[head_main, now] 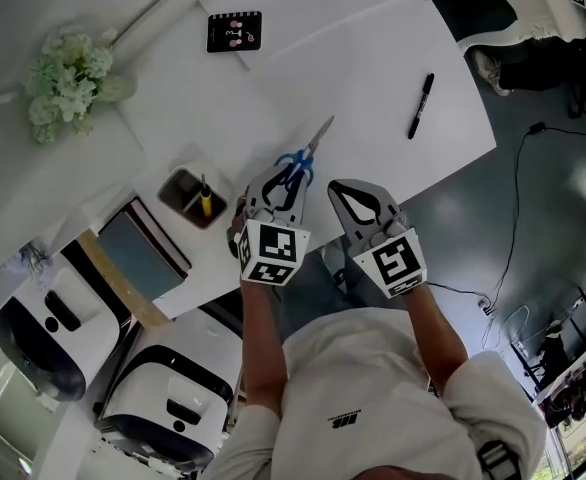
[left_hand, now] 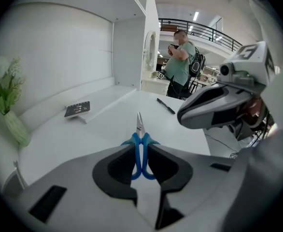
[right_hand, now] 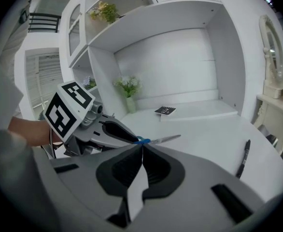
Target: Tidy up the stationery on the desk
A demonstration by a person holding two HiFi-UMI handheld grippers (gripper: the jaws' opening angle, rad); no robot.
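Observation:
Scissors (head_main: 303, 160) with blue handles and steel blades sit in my left gripper (head_main: 281, 183), which is shut on the handles; the blades point away over the white desk (head_main: 373, 58). In the left gripper view the blue handles (left_hand: 140, 151) lie pinched between the jaws. My right gripper (head_main: 345, 193) hovers just right of the left one, shut with nothing in it. A black pen (head_main: 420, 105) lies on the desk to the far right. A small black notebook (head_main: 234, 31) rests on a white sheet at the back.
A brown pen holder (head_main: 195, 198) with a yellow pen stands at the desk's left edge. White flowers (head_main: 68, 73) in a vase stand further left. A person (left_hand: 180, 64) stands beyond the desk. Cables (head_main: 518, 198) run across the grey floor.

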